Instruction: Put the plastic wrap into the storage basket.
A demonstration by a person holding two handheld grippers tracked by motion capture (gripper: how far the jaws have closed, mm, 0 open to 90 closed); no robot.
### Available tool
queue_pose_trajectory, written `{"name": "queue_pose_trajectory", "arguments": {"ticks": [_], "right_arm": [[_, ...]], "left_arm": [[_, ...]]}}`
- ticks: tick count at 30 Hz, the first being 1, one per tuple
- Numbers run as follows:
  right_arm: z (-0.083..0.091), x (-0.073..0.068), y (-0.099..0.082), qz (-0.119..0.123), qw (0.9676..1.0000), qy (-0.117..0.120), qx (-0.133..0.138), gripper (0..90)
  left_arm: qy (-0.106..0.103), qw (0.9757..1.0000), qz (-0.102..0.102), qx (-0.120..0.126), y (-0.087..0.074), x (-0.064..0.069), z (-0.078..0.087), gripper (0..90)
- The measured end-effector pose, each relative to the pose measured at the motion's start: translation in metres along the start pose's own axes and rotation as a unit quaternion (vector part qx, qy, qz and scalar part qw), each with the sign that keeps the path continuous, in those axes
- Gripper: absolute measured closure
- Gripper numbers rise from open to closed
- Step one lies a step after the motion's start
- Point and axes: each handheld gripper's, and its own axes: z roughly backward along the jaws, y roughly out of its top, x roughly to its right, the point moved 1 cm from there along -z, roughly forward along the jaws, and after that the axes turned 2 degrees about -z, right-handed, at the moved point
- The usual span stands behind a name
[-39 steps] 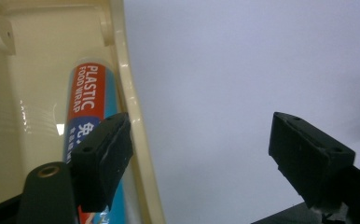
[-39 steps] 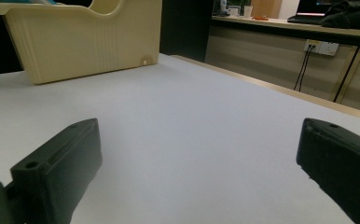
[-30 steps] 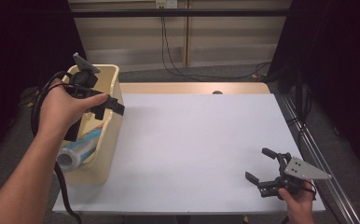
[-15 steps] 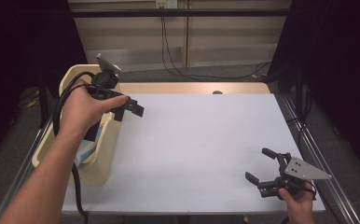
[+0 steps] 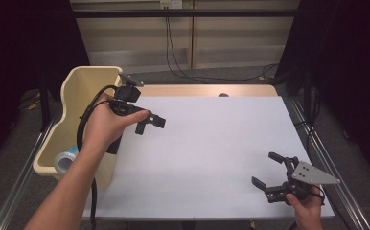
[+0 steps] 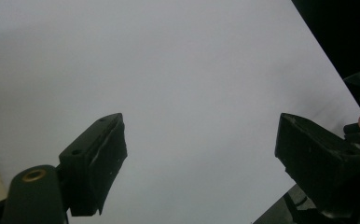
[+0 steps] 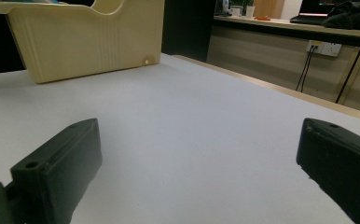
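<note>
Two empty tools, jaws apart: left tool [image 5: 149, 122] just opening, pointing right, seemingly level; right tool [image 5: 269, 170] wide, aimed left

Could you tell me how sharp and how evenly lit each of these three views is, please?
High view: the white table is bright and sharp, its surroundings dark. Left gripper view: soft all over, the left hand-held gripper blurred, the tabletop shading to grey at the upper left. Right gripper view: the cream bin is sharp, the right hand-held gripper close and soft.
</note>
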Motion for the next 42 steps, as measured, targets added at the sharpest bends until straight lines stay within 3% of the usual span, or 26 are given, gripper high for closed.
{"name": "queue_pose_trajectory", "arguments": {"ticks": [18, 24, 31, 37, 42], "right_arm": [[0.0, 0.0, 0.0, 0.001, 1.0, 0.002, 0.0, 0.0], [0.0, 0.0, 0.0, 0.001, 1.0, 0.003, 0.0, 0.0], [-0.001, -0.001, 0.0, 0.001, 1.0, 0.004, -0.002, 0.0], [-0.001, -0.001, 0.0, 0.002, 1.0, 0.004, -0.001, 0.0], [-0.002, -0.001, 0.0, 0.002, 1.0, 0.006, -0.002, 0.0]], "left_arm": [[-0.042, 0.9989, -0.013, -0.018, -0.03, 0.005, -0.049, 16.2], [-0.056, 0.9982, -0.019, -0.009, -0.043, 0.003, -0.066, 16.1], [-0.072, 0.9964, -0.028, 0.034, -0.061, -0.003, -0.08, 15.4], [-0.069, 0.9948, -0.04, 0.064, -0.076, -0.007, -0.084, 14.9], [-0.063, 0.9917, -0.053, 0.099, -0.086, -0.01, -0.087, 13.2]]}}
